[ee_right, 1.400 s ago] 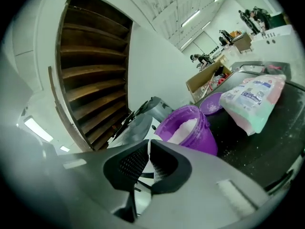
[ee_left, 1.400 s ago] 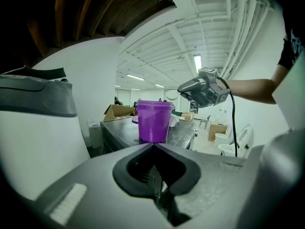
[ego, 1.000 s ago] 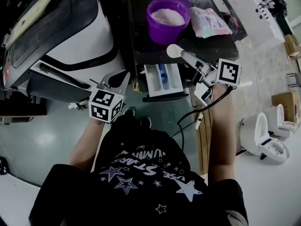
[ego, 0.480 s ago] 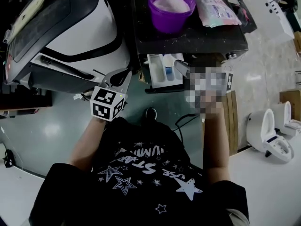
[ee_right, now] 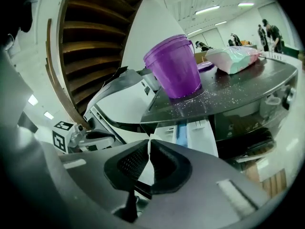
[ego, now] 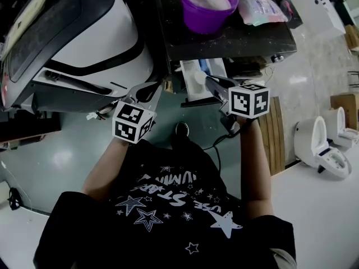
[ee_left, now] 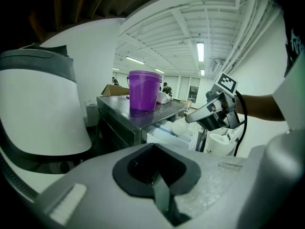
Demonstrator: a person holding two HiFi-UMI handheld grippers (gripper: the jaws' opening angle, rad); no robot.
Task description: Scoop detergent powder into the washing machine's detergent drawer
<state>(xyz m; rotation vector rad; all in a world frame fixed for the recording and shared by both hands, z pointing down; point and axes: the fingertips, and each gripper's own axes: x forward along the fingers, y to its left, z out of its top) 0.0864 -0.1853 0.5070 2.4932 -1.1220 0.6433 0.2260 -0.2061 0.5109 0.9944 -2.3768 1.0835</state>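
The white detergent drawer (ego: 197,83) is pulled out below the dark machine top (ego: 235,41). My right gripper (ego: 216,84) is shut on the handle of a white scoop (ego: 199,77), whose bowl sits over the drawer. In the right gripper view the thin white scoop handle (ee_right: 144,168) is pinched between the jaws of the right gripper (ee_right: 147,160), above the drawer (ee_right: 193,130). A purple bucket (ego: 208,4) of pale powder stands on the top. My left gripper (ego: 150,89) hangs left of the drawer, shut and holding nothing; the left gripper (ee_left: 155,173) shows its jaws together.
A detergent bag (ego: 259,4) lies right of the bucket. A white and black washing machine (ego: 84,38) fills the left. Wooden slats (ego: 275,133) and a white appliance (ego: 325,150) are on the floor at right. A black cable (ego: 216,144) trails from the right gripper.
The right gripper has carried the scoop from above the machine top, near the bucket, down and toward me to the open drawer. The left gripper has barely moved.
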